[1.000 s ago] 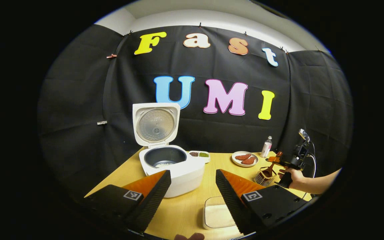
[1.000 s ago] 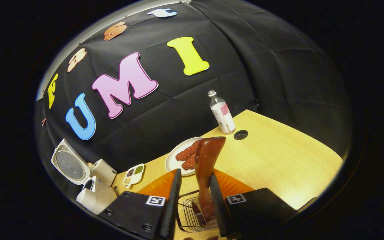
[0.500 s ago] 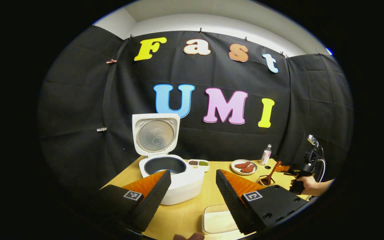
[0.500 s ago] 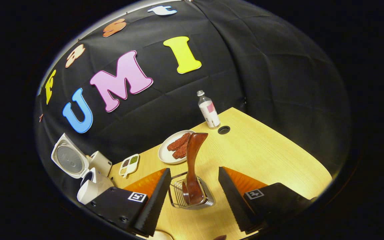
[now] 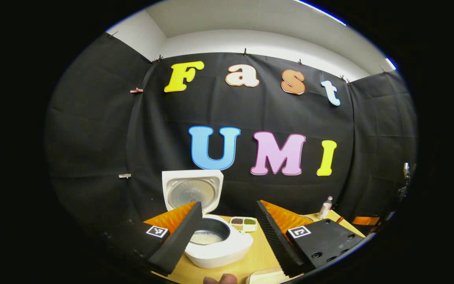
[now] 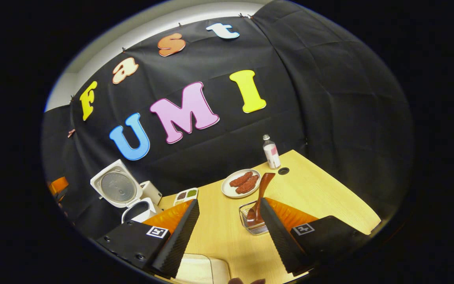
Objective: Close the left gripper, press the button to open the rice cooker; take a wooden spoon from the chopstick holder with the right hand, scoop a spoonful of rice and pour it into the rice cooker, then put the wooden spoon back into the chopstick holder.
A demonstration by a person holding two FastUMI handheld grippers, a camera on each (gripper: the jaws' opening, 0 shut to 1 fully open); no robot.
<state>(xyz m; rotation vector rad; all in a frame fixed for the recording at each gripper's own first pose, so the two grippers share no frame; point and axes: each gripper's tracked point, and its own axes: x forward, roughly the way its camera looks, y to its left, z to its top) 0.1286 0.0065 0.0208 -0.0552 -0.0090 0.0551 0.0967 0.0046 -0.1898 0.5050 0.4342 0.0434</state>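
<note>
A staged recording booth, not a real kitchen: black cloth (image 5: 93, 130) is clipped up as the backdrop, with plain white wall (image 5: 250, 37) showing above it at the top of the frame. Low in the frame, a light wooden table (image 6: 321, 189) carries kitchen props: an open rice cooker (image 5: 211, 240), a plate of food (image 6: 240, 184), a bottle (image 6: 270, 152).
</note>
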